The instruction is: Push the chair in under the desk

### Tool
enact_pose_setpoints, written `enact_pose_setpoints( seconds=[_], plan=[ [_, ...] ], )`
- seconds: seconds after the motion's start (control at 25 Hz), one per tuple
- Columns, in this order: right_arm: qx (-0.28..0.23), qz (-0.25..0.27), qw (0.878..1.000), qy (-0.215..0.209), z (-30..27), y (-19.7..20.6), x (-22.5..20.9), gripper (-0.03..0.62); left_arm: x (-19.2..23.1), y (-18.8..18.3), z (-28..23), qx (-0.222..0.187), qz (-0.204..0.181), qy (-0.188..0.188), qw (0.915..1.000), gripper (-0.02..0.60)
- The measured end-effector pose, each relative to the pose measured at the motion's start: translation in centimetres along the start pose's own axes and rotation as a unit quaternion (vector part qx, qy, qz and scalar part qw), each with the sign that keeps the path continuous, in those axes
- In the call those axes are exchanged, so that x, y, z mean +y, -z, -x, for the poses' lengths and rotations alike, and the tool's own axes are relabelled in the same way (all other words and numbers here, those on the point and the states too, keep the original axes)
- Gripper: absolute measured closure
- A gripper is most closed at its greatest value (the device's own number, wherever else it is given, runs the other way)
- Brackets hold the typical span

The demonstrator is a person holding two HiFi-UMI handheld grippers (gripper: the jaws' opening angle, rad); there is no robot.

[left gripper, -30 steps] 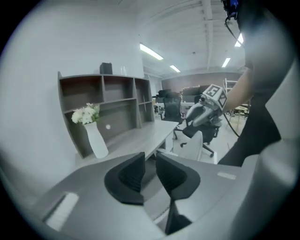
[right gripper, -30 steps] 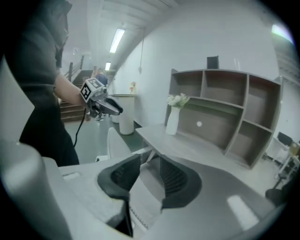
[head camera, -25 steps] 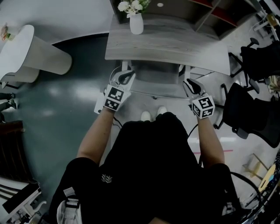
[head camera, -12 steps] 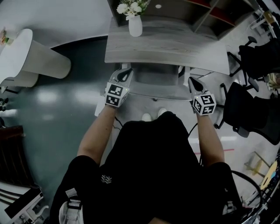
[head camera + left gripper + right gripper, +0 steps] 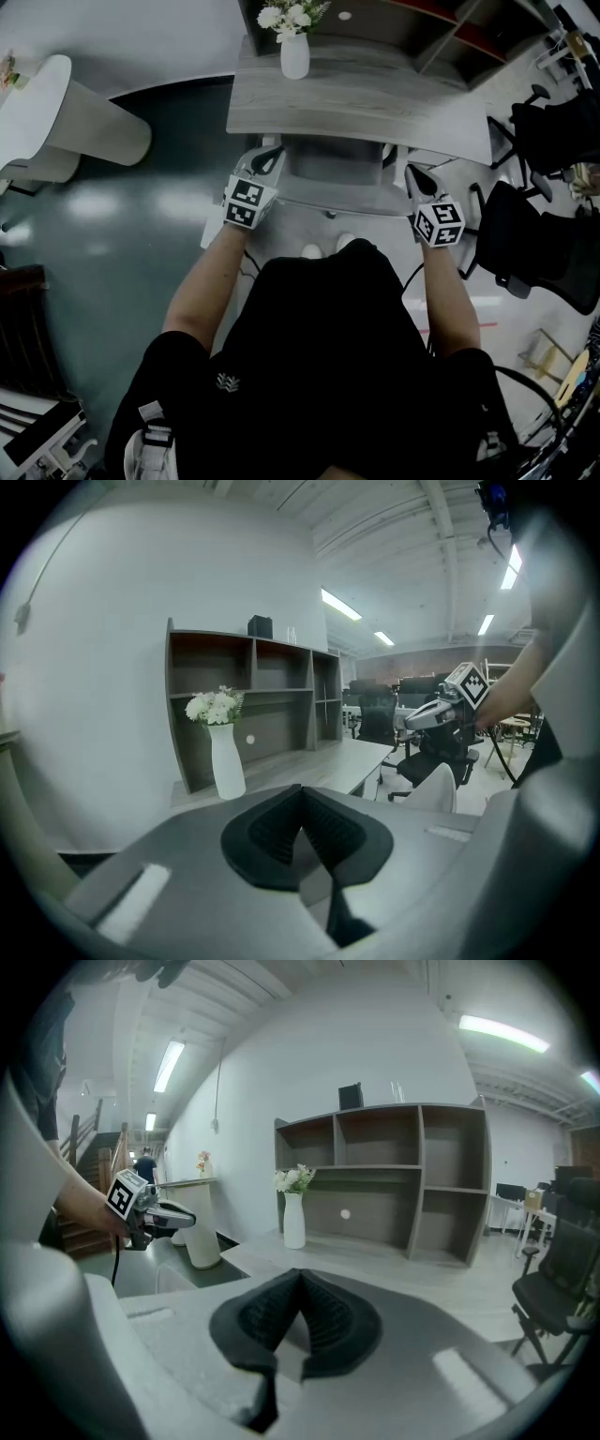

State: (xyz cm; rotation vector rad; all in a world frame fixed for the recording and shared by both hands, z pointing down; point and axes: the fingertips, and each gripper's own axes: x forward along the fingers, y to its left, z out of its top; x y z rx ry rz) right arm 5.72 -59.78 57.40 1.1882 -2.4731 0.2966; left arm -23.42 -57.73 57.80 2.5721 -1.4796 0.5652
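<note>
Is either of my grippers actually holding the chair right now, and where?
Nothing is held. The left gripper and right gripper are both shut and empty, positioned at the two ends of the chair back.

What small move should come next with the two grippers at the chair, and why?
Probably press both forward together. The left gripper and right gripper are shut and empty, at the two back corners of the pale grey chair, which sticks out from under the grey wooden desk.

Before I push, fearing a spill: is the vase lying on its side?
No, the white vase stands upright on the desk, flowers on top.
</note>
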Motion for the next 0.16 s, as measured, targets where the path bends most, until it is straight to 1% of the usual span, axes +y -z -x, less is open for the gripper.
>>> enact_pose_setpoints(
  seconds=[0.16],
  plan=[
    [0.001, 0.002, 1.000, -0.001, -0.12, -0.19, 0.32, 0.592, 0.02, 0.09, 0.34, 0.002, -0.005, 0.004, 1.0000, 0.575]
  ],
)
